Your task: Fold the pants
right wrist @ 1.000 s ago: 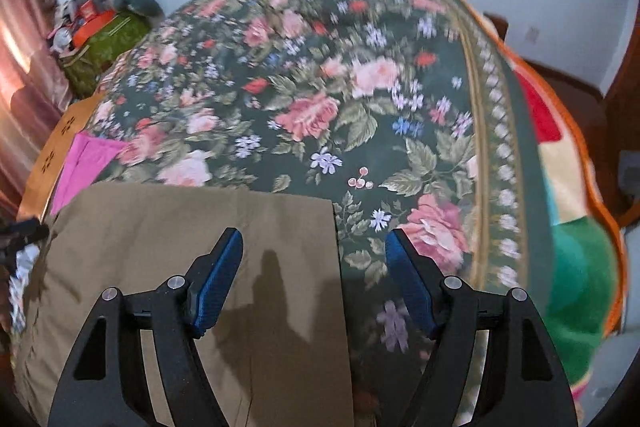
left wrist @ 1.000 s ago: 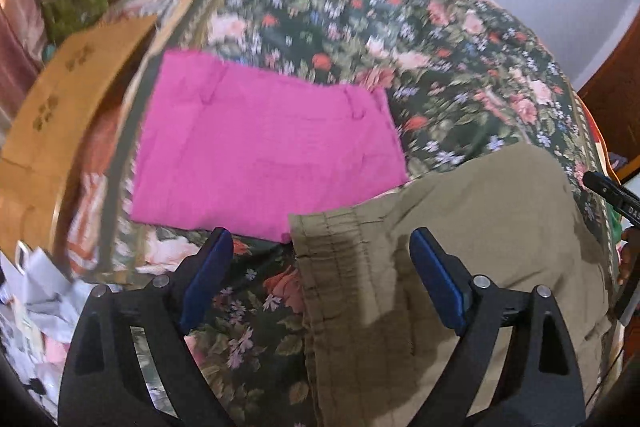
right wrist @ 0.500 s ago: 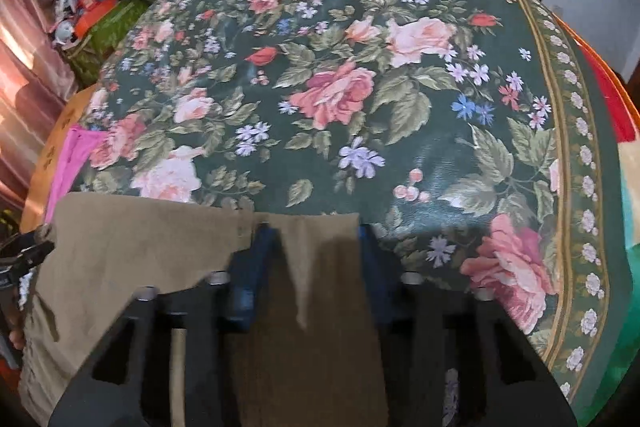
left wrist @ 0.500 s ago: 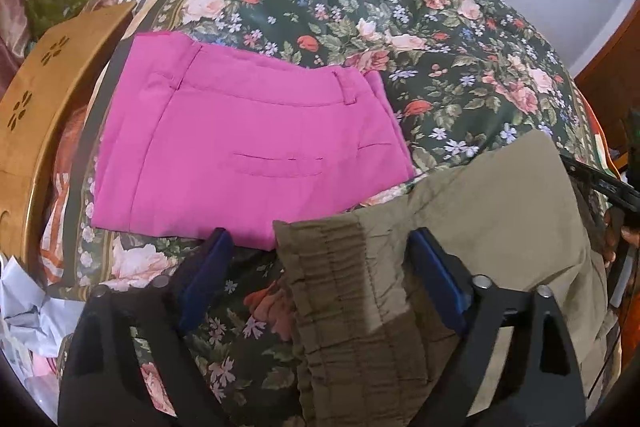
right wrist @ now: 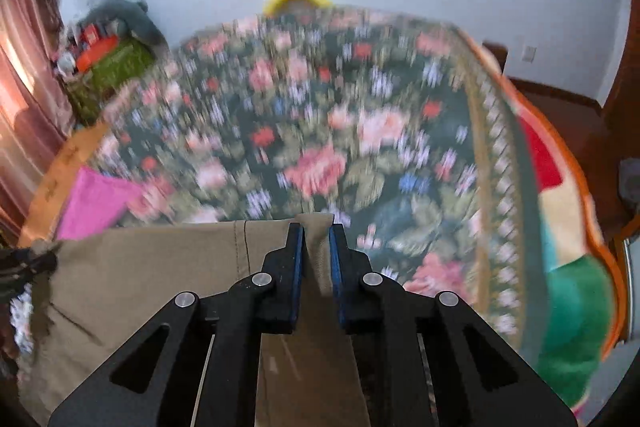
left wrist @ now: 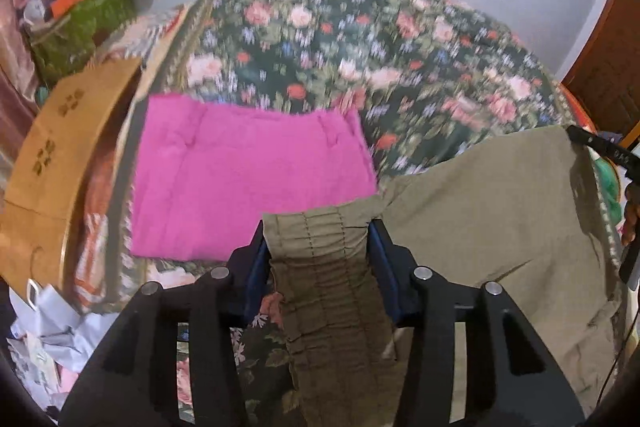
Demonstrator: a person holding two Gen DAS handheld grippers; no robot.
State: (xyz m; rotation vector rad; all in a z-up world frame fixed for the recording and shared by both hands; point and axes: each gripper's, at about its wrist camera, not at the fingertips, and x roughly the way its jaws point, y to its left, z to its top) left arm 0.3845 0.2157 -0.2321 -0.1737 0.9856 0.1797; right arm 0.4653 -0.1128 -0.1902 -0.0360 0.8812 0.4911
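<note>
Olive-green pants (left wrist: 480, 207) lie across the near part of a floral bedspread (left wrist: 360, 47). My left gripper (left wrist: 318, 239) is closing on their gathered elastic waistband, which fills the gap between the pads and hangs lifted off the bed. In the right wrist view the same pants (right wrist: 140, 267) stretch to the left, and my right gripper (right wrist: 316, 231) is closing tight on a pinched fold at their far corner. A folded pink pair (left wrist: 248, 179) lies flat beyond the left gripper, also visible as a pink pair (right wrist: 96, 203) at the left.
A wooden board (left wrist: 60, 139) borders the bed on the left, with a green bag of clutter (left wrist: 80, 23) behind it and crumpled papers (left wrist: 48, 327) below. A red, cream and green blanket edge (right wrist: 568, 267) drops off on the right. A wooden door (left wrist: 608, 67) stands far right.
Both grippers dipped to the olive pants, closed on them and rose: the left took the waistband, the right the opposite corner. The cloth now lifts off the bedspread.
</note>
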